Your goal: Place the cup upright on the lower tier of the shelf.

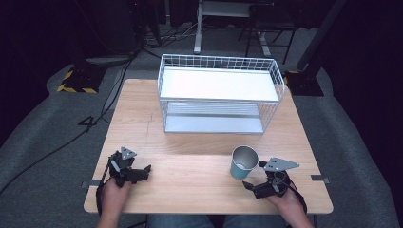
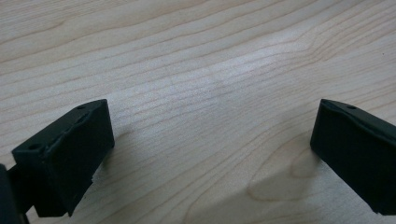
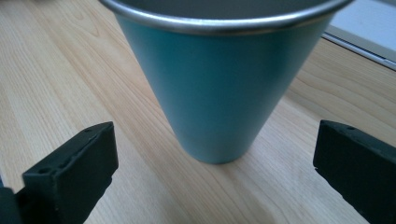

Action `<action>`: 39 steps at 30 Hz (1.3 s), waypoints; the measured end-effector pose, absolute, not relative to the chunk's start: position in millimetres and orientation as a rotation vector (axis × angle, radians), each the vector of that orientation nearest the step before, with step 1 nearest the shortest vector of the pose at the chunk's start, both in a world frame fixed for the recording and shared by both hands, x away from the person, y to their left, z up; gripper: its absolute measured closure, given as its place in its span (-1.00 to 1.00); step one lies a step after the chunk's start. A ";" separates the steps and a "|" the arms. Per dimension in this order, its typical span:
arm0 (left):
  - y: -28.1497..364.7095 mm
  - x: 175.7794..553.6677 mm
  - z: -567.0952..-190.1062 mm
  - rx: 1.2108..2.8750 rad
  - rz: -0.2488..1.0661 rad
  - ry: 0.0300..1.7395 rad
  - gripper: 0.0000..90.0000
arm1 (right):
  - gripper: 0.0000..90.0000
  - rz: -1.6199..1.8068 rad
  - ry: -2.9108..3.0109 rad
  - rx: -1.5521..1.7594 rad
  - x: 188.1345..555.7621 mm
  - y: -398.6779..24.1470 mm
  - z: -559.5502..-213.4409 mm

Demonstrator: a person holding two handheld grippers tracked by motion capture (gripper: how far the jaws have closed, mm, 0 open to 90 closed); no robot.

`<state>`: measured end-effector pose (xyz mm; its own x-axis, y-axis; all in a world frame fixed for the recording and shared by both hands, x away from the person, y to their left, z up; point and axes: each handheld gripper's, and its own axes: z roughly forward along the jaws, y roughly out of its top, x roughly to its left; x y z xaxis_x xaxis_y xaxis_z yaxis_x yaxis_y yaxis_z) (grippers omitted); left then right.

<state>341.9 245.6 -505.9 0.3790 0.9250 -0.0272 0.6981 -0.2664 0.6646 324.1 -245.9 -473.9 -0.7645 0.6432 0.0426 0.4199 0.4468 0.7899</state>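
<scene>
The wooden table carried a white two-tier wire rack at its far middle, and everything else was placed by that rack. In front of it and off towards its right end stood the teal metal cup, upright on the bare wood, well apart from the rack's lower shelf. Nearer the person than the cup, just beside its base, sat the right gripper, its jaws spread wide and holding nothing; in the right gripper view the cup rose centred between the two black jaws but still ahead of them, untouched. The left gripper rested in front of the rack's left end, far from the cup, jaws likewise spread over plain table.

The step in hand looked like taking hold of the cup with the right gripper. To do it well, the gripper should slide forward level until the jaws flank the cup, then close gently. Because the cup tapers to a narrow foot, a grip low down would likely slip or tip it; a hold around mid-height seems safer. Whether the cup held anything could not be told, so it should be kept upright on lifting.
</scene>
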 end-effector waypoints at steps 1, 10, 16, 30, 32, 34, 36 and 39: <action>245.6 342.0 -505.9 2.050 0.498 1.391 -1.00 | -0.99 1.220 2.435 0.919 325.3 -244.2 -475.0; 245.8 342.2 -505.9 2.051 0.498 1.389 -1.00 | -0.99 1.217 2.408 0.941 333.6 -231.2 -480.4; 245.8 342.2 -505.9 2.053 0.498 1.389 -1.00 | -0.99 1.231 2.391 0.979 339.0 -225.9 -485.4; 245.8 342.3 -505.8 2.053 0.498 1.390 -1.00 | -0.54 1.334 2.310 1.009 344.9 -220.2 -493.3; 245.8 342.3 -505.8 2.053 0.498 1.390 -1.00 | -0.53 1.322 2.306 0.995 344.0 -219.3 -493.5; 245.8 342.3 -505.8 2.054 0.498 1.390 -1.00 | -0.52 1.325 2.303 0.993 343.8 -219.5 -493.8; 245.8 342.3 -505.8 2.053 0.498 1.390 -1.00 | -0.52 1.323 2.304 0.992 343.8 -219.4 -493.7; 245.8 342.3 -505.8 2.053 0.498 1.390 -1.00 | -0.52 1.319 2.306 0.990 343.9 -219.4 -493.6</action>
<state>342.3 245.8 -505.8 0.3803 0.9245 -0.0253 0.6979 -0.2688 0.6638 343.9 -219.4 -493.6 -0.7153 0.6952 0.0715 0.4141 0.3391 0.8447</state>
